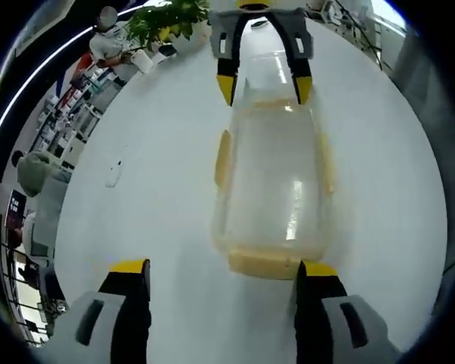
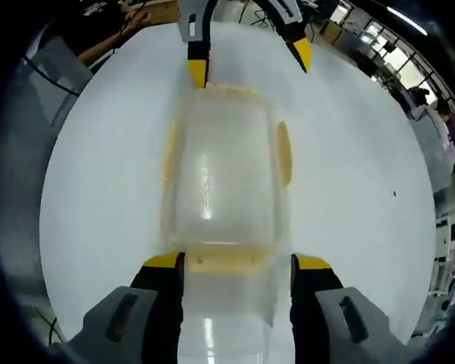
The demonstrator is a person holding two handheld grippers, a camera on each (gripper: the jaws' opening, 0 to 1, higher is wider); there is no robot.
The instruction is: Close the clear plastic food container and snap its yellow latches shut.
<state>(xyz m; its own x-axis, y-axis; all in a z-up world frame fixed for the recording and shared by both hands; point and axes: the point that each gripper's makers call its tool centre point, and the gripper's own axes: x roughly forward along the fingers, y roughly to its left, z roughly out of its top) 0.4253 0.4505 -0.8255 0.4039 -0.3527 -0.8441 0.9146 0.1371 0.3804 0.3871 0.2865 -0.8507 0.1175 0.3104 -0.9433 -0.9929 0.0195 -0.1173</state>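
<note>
The clear plastic food container (image 1: 273,189) lies lengthways on the white table (image 1: 152,227), its lid seemingly down on it. Yellow latches show on its near end (image 1: 264,264) and long sides (image 1: 222,155). My left gripper (image 1: 224,269) is open at the near end, its right fingertip (image 1: 318,270) beside the container's corner. My right gripper (image 1: 264,85) straddles the far end. In the right gripper view the container (image 2: 224,174) runs away from my open right gripper (image 2: 237,262), whose jaws flank the end latch (image 2: 227,262). The left gripper (image 2: 250,62) stands at the other end.
A potted plant (image 1: 167,19) and a person (image 1: 110,42) are beyond the table's far edge. Shelves and another person (image 1: 38,178) stand at the left. Desks and people (image 2: 432,106) lie past the table's right side. Bare table (image 2: 349,189) surrounds the container.
</note>
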